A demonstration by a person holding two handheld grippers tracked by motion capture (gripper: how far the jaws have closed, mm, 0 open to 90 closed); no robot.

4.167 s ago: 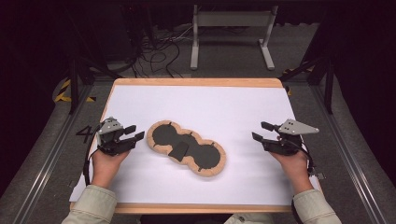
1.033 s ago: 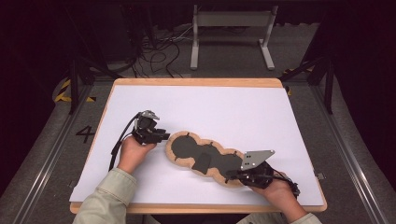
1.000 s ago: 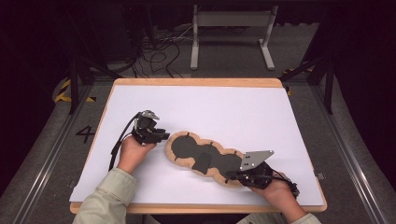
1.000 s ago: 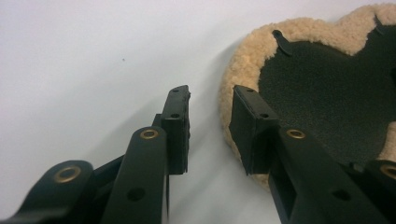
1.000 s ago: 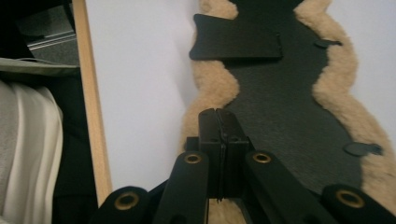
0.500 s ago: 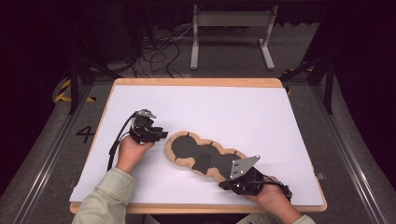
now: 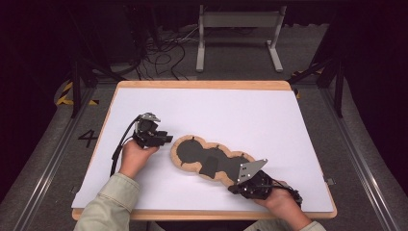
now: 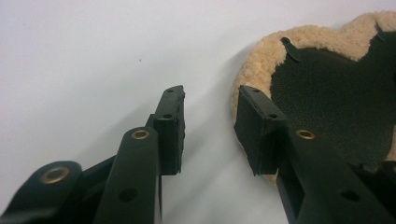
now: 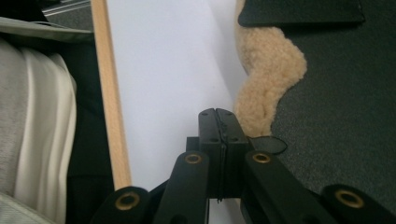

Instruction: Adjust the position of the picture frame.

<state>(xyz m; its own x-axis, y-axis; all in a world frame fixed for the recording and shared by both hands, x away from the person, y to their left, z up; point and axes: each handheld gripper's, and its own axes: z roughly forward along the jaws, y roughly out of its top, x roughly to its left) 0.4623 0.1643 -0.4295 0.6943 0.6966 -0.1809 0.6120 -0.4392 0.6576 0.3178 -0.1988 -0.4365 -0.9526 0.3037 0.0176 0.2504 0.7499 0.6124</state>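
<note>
High view: fleece pad held at one end

Left gripper (image 7: pixel 161 138) stands with jaws part open, just off the left lobe of the flat, lobed pad of tan fleece backed with dark leather (image 7: pixel 211 160). The pad looks light, floppy and grippy; take it by its rim. Right gripper (image 7: pixel 235 188) is pinched closed at its right end, whether on the edge I cannot tell

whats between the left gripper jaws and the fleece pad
Nothing: in the left gripper view, bare white table parts the open left gripper from the fleece pad.
</note>
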